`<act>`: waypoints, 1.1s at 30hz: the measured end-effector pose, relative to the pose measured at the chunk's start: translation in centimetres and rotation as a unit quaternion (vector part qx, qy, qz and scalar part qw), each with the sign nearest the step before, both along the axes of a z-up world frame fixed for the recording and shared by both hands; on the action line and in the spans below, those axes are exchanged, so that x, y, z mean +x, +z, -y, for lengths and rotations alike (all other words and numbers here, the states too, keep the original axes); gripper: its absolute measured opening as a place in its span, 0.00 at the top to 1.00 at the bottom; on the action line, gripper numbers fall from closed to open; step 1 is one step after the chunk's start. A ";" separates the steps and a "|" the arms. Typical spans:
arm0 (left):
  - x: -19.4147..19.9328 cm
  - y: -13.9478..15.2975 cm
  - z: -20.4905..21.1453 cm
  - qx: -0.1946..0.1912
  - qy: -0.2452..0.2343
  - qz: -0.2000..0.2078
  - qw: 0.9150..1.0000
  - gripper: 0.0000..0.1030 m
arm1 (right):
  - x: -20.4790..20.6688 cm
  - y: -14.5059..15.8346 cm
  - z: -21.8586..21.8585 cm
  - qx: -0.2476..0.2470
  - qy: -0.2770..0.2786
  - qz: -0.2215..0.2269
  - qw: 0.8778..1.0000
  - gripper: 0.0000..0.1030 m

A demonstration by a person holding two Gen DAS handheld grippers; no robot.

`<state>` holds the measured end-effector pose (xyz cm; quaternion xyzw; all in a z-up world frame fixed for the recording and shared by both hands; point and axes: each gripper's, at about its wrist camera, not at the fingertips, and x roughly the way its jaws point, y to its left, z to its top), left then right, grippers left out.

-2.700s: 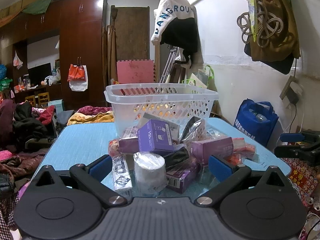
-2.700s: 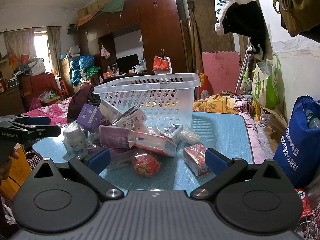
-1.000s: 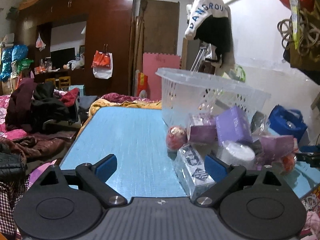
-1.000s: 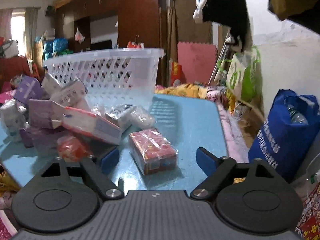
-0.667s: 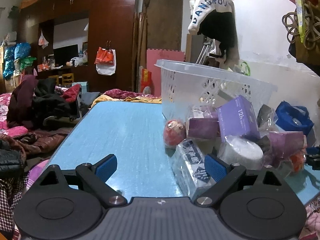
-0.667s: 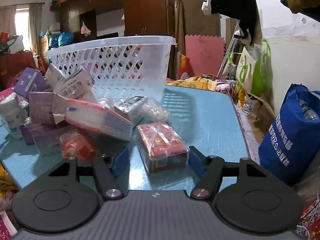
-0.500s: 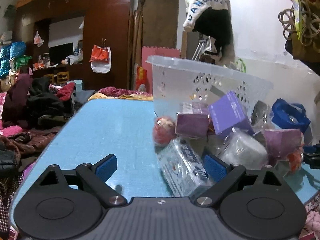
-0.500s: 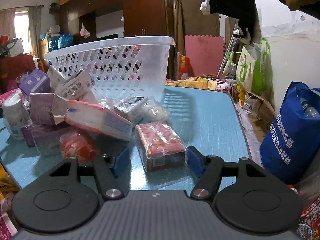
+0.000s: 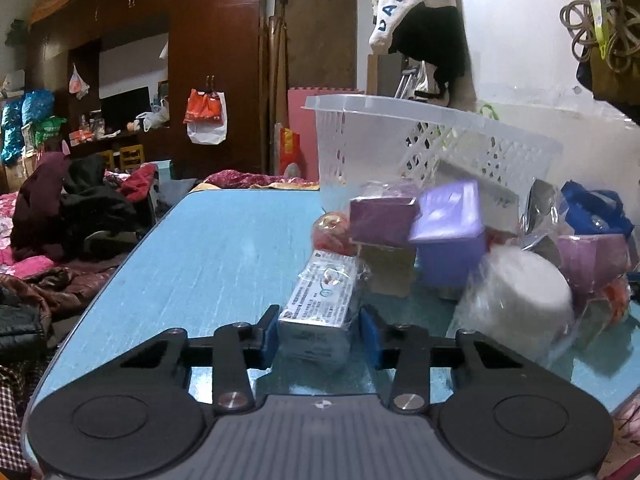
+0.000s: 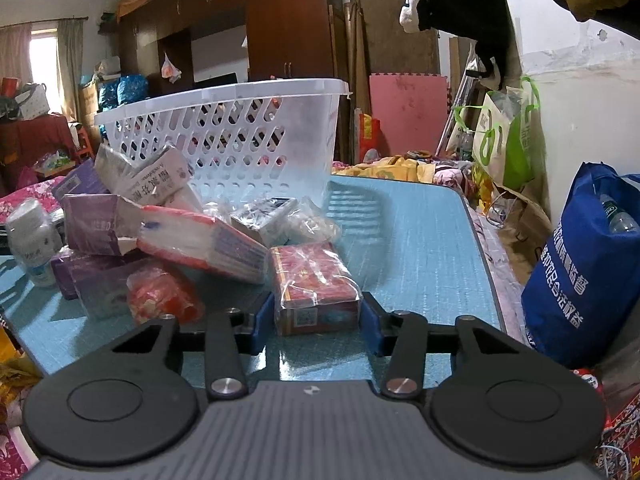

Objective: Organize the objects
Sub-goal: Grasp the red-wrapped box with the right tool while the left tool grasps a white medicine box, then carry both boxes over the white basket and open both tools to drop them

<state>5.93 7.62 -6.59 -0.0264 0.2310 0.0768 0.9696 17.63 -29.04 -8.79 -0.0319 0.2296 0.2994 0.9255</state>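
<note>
Both grippers seem set for a pick: the left gripper [image 9: 318,334] has its jaws nearly closed around the near end of a white pack [image 9: 320,300], the right gripper [image 10: 318,326] pinches a red box [image 10: 314,290]. Both items lie on the blue table [image 9: 224,256], probably heading for the one empty-looking basket [image 10: 240,136] just behind the pile. I count three purple boxes and one white bottle [image 10: 30,236].

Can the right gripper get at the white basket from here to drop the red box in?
Probably yes. The right gripper has its jaws on the red box; the white basket stands behind the pile with its top open, so lift over the clutter.
</note>
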 end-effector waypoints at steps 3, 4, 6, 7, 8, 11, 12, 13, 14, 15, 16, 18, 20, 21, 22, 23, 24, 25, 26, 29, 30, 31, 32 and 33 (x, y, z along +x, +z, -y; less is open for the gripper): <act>-0.2 0.3 -0.2 -0.003 -0.004 0.010 1.000 0.57 | -0.5 0.5 0.6 0.003 -0.008 0.010 1.000 0.53; -0.4 0.4 -0.3 -0.003 -0.003 0.016 1.000 0.58 | -0.6 0.6 0.9 0.006 -0.012 0.012 1.000 0.53; -0.4 0.7 -0.7 -0.004 -0.001 0.023 1.000 0.59 | -0.5 0.9 1.4 0.011 -0.019 0.013 1.000 0.53; -0.5 0.8 -0.8 -0.005 0.001 0.024 1.000 0.59 | -0.4 0.9 1.6 0.014 -0.023 0.013 1.000 0.53; -0.5 0.9 -1.0 -0.007 0.002 0.026 1.000 0.60 | -0.3 1.0 1.8 0.016 -0.026 0.013 0.999 0.53; -0.7 1.2 -1.3 -0.011 0.008 0.033 0.999 0.60 | -0.1 1.0 2.0 0.022 -0.031 0.010 0.999 0.53; -0.6 1.4 -1.5 -0.012 0.009 0.036 0.999 0.60 | 0.0 1.0 2.0 0.024 -0.033 0.010 0.999 0.53; -0.7 1.6 -1.6 -0.014 0.012 0.040 0.999 0.60 | 0.0 1.2 2.0 0.026 -0.035 0.011 0.999 0.53; -0.8 2.0 -1.8 -0.016 0.014 0.045 0.999 0.61 | -0.1 1.4 2.0 0.029 -0.035 0.013 0.999 0.53; -0.9 2.3 -1.9 -0.017 0.015 0.051 0.998 0.61 | -0.2 1.8 1.9 0.031 -0.035 0.016 0.999 0.53; -1.1 2.6 -2.0 -0.018 0.016 0.057 0.998 0.61 | -0.2 2.2 1.9 0.033 -0.034 0.021 0.999 0.53; -1.4 3.5 -2.1 -0.025 0.017 0.073 0.997 0.61 | -0.4 3.3 1.4 0.033 -0.031 0.034 0.998 0.53; -1.4 4.3 -2.1 -0.028 0.014 0.085 0.996 0.61 | -0.6 4.6 0.7 0.037 -0.022 0.047 0.998 0.53; -1.3 4.9 -1.9 -0.030 0.010 0.094 0.995 0.61 | -0.8 5.3 0.2 0.036 -0.014 0.055 0.998 0.53; -1.2 5.6 -1.9 -0.030 0.006 0.102 0.994 0.61 | -0.8 6.0 -0.4 0.035 -0.007 0.063 0.997 0.53; -1.1 6.4 -1.6 -0.029 0.001 0.112 0.993 0.61 | -0.9 6.9 -1.1 0.034 0.000 0.071 0.997 0.53; -0.8 7.4 -1.3 -0.030 -0.006 0.122 0.992 0.61 | -0.9 7.9 -1.9 0.032 0.007 0.079 0.996 0.53; -0.3 8.4 -1.0 -0.032 -0.014 0.129 0.991 0.61 | -0.8 8.8 -2.8 0.030 0.014 0.087 0.996 0.53; 0.5 9.3 -0.9 -0.035 -0.024 0.131 0.990 0.61 | -0.5 9.8 -3.8 0.028 0.022 0.093 0.995 0.53; 4.2 11.8 0.0 -0.044 -0.051 0.126 0.990 0.61 | 1.1 12.5 -7.0 0.013 0.036 0.106 0.994 0.53; 5.8 12.4 0.2 -0.050 -0.061 0.118 0.990 0.61 | 2.1 13.2 -8.3 0.005 0.040 0.105 0.994 0.52; 7.2 12.7 0.4 -0.055 -0.069 0.108 0.990 0.61 | 3.0 13.6 -9.2 0.001 0.045 0.101 0.994 0.52; 8.7 12.9 0.6 -0.058 -0.076 0.092 0.991 0.61 | 3.7 13.8 -10.0 -0.002 0.047 0.095 0.994 0.52; 10.2 12.9 0.7 -0.063 -0.080 0.078 0.992 0.61 | 4.7 13.9 -10.9 -0.009 0.047 0.088 0.995 0.52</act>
